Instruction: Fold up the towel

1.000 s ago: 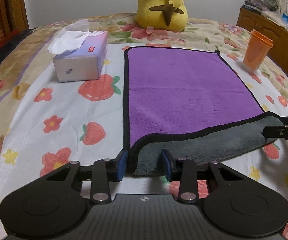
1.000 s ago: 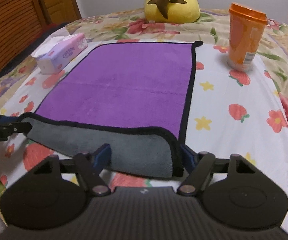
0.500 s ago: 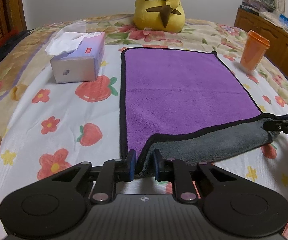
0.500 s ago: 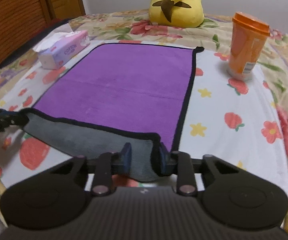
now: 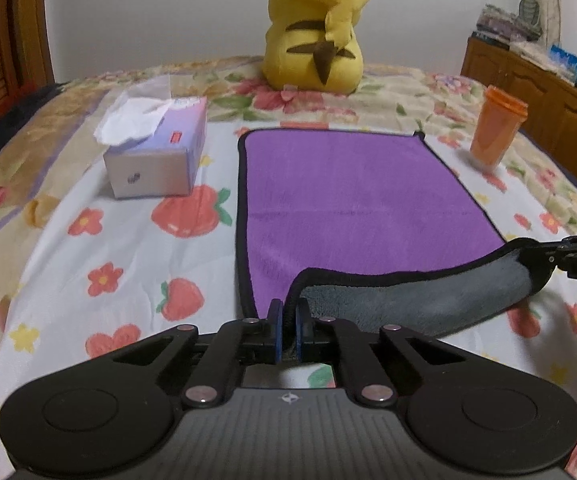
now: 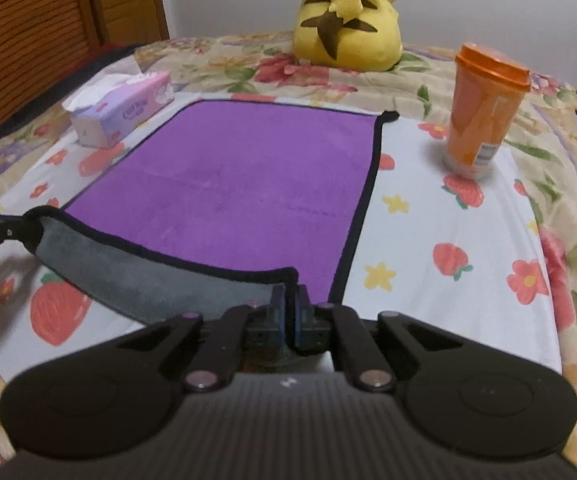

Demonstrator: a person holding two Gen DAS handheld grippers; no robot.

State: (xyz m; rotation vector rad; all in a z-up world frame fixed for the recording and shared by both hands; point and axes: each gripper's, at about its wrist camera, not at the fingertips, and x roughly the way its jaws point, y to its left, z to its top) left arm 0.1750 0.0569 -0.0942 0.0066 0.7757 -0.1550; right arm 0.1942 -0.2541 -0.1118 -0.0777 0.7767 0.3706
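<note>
The purple towel (image 5: 352, 196) lay flat mid-bed, its near edge raised so the grey underside showed. The left gripper (image 5: 287, 330) pinched the near-left corner and the right gripper (image 6: 288, 320) the near-right, each clamped tight on the hem, so the edge could travel evenly toward the far edge by the plush toy (image 5: 316, 28).

We see a home bedroom: a bed with a floral strawberry-print cover (image 5: 88, 248), a yellow plush toy (image 5: 314, 40), a tissue box (image 5: 156, 160), and wooden cabinets (image 5: 528, 88) along the wall.
</note>
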